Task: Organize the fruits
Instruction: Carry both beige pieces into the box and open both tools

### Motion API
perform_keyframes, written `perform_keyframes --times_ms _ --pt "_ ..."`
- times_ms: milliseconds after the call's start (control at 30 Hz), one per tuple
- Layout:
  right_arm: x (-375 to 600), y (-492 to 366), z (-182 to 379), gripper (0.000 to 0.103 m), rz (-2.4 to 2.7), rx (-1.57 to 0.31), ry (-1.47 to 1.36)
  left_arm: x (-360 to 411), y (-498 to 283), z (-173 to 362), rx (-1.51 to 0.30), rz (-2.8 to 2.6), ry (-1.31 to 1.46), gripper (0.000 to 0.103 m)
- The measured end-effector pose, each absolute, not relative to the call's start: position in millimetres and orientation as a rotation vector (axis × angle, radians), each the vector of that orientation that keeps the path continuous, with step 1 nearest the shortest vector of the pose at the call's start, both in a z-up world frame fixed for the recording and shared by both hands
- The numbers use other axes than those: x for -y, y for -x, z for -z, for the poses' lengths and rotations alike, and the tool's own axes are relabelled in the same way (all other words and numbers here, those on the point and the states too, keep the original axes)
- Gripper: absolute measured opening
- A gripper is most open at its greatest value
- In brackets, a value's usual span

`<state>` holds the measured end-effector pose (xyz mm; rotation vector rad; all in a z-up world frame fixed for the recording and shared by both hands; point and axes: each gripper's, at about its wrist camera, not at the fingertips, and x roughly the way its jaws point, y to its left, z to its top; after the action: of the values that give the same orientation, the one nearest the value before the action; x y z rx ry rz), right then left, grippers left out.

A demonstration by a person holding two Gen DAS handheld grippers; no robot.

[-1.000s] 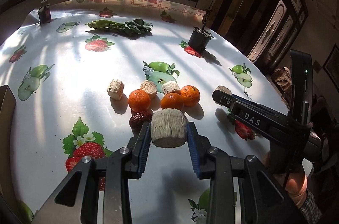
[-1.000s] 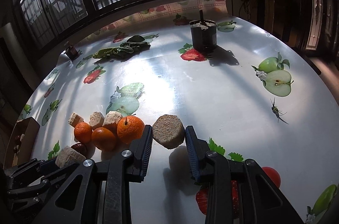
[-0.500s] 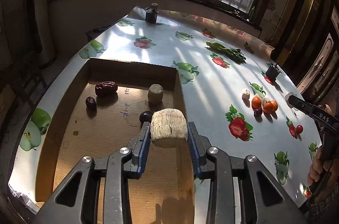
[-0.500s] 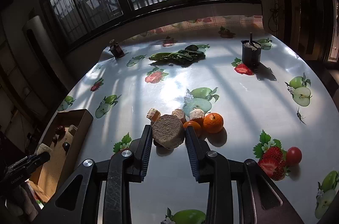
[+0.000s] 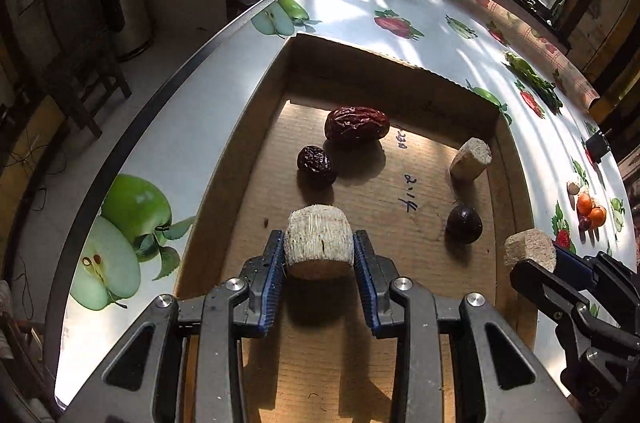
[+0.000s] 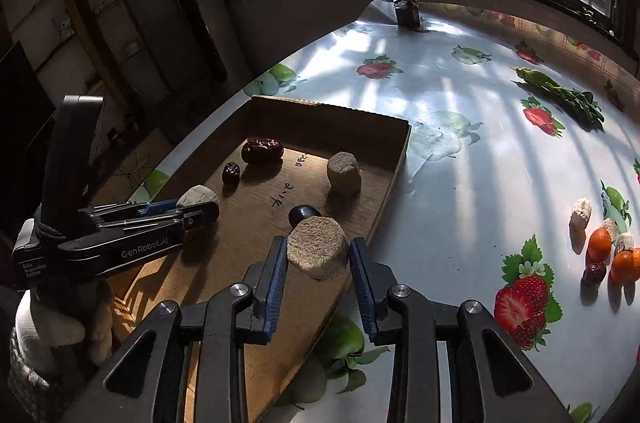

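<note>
My left gripper (image 5: 319,255) is shut on a beige sugarcane chunk (image 5: 319,241) and holds it over the cardboard tray (image 5: 516,179). My right gripper (image 6: 318,263) is shut on a second beige chunk (image 6: 316,249) above the tray's right edge (image 6: 394,167); it also shows in the left wrist view (image 5: 530,253). In the tray lie a large red date (image 5: 356,124), a small dark date (image 5: 316,161), a dark round fruit (image 5: 464,223) and another beige chunk (image 5: 472,159). Oranges (image 6: 600,243), beige chunks and a date remain on the table at the right.
The round table has a shiny fruit-print cloth (image 6: 460,151). Green leafy vegetables (image 6: 568,99) lie at the far right. A small dark jar (image 6: 407,7) stands at the far edge. The table edge drops off left of the tray. My left gripper's body (image 6: 108,235) sits over the tray's left part.
Both grippers have carried their chunks from the fruit pile across to the tray. The left one now sits low over the tray floor, the right one above the tray's right edge.
</note>
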<state>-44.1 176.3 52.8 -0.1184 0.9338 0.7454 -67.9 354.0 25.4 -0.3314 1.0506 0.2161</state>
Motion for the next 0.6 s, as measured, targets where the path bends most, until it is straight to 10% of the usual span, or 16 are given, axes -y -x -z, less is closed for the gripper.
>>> perform_keyframes --times_ms 600 --pt "-205.8 37.5 -33.6 0.043 -0.765 -0.972 0.132 -365.0 69.2 -50.1 -0.954 -0.261 0.372 0.043"
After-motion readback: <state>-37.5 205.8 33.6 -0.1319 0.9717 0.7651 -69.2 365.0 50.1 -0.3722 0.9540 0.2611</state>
